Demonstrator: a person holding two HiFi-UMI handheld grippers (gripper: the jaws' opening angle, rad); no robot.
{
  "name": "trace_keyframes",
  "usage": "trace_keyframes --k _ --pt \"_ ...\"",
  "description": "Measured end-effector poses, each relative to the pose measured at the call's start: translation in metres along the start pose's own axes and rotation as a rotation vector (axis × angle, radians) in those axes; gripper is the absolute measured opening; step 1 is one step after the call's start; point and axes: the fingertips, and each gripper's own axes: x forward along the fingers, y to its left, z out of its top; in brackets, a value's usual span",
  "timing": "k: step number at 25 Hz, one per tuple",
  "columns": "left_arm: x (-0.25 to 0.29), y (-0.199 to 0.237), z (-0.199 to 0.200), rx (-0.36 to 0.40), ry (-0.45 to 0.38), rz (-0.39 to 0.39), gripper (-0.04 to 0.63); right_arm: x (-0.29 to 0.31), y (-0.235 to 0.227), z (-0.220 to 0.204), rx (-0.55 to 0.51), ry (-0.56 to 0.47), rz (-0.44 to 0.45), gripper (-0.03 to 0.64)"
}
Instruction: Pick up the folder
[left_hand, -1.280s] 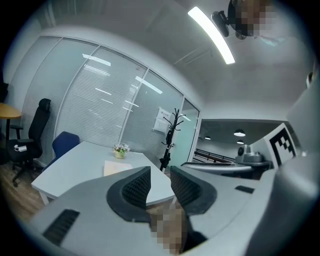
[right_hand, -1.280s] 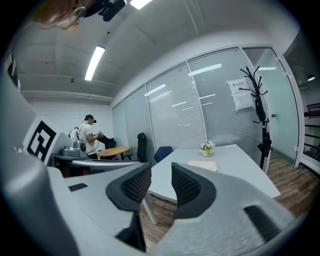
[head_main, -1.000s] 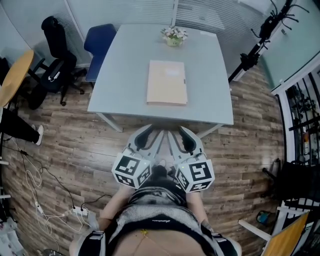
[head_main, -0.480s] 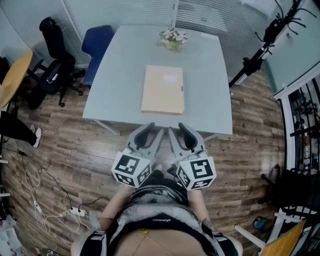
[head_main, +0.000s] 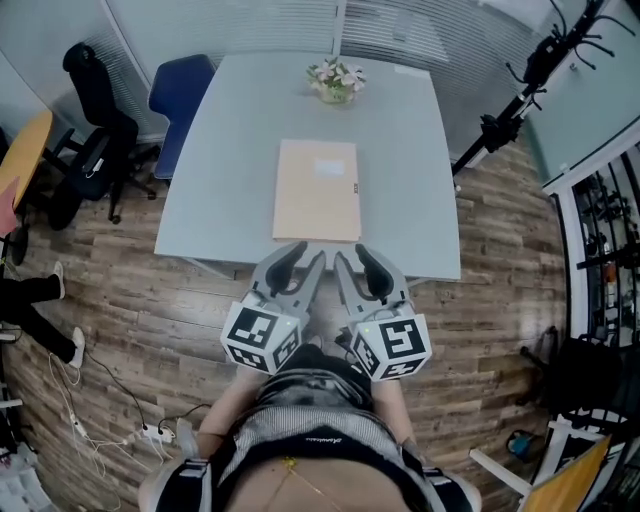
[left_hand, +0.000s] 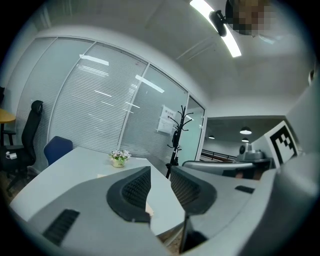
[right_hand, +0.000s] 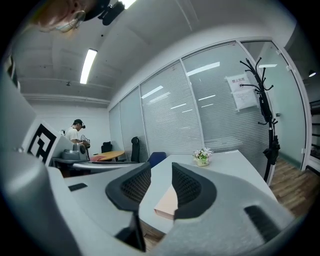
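Note:
A tan folder (head_main: 317, 190) lies flat in the middle of the pale grey table (head_main: 220, 170), its short side toward me. Both grippers are held side by side just short of the table's near edge. My left gripper (head_main: 297, 262) is open with nothing between its fingers. My right gripper (head_main: 358, 262) is open and empty as well. In the right gripper view the folder (right_hand: 167, 202) shows through the gap of the right gripper (right_hand: 161, 187). In the left gripper view only a sliver of the folder (left_hand: 148, 206) shows below the left gripper (left_hand: 160, 187).
A small flower pot (head_main: 335, 80) stands at the table's far end. A blue chair (head_main: 180, 95) and a black office chair (head_main: 95, 140) stand to the left, a coat rack (head_main: 530, 70) to the right. Cables lie on the wooden floor (head_main: 90, 360); a person's legs (head_main: 30, 300) are at far left.
The table and folder have come closer in the head view. Both grippers now reach the table's near edge, their jaws unchanged.

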Motion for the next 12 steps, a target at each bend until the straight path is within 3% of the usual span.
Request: trace_keyframes --k 12 --pt "0.09 0.057 0.022 -0.006 0.029 -0.096 0.097 0.091 -0.051 0.013 -0.001 0.019 -0.066 0.132"
